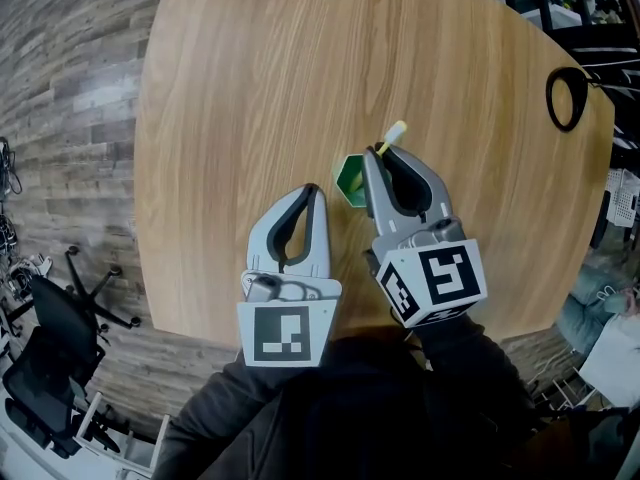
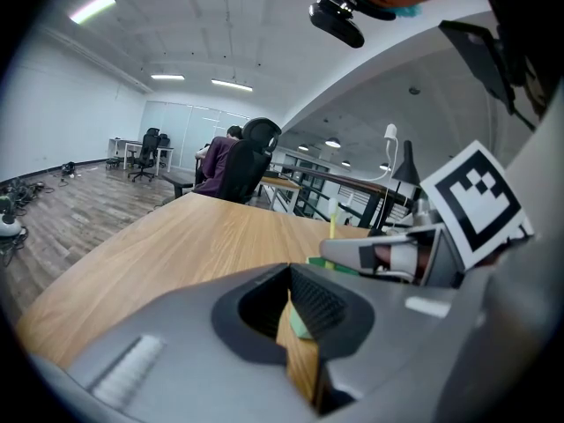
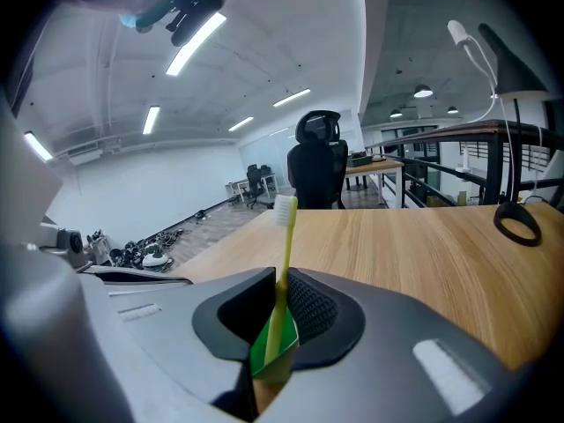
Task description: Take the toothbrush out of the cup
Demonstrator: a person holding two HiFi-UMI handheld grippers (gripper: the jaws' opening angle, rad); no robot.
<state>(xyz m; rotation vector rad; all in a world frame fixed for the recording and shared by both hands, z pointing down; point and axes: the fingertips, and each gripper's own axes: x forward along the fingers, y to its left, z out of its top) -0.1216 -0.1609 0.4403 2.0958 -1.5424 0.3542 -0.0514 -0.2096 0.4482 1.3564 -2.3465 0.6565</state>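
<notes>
A small green cup stands on the round wooden table, with a yellow-handled toothbrush leaning out of it, white bristles up. My right gripper reaches in beside the cup. In the right gripper view its jaws are shut on the toothbrush handle just above the cup. My left gripper rests to the left of the cup, shut and holding nothing. In the left gripper view, the toothbrush and the cup rim show past the right gripper's finger.
A black ring-shaped object lies near the table's far right edge. An office chair stands on the floor at the lower left. Another black chair faces the table's far side. A person sits at a distant desk.
</notes>
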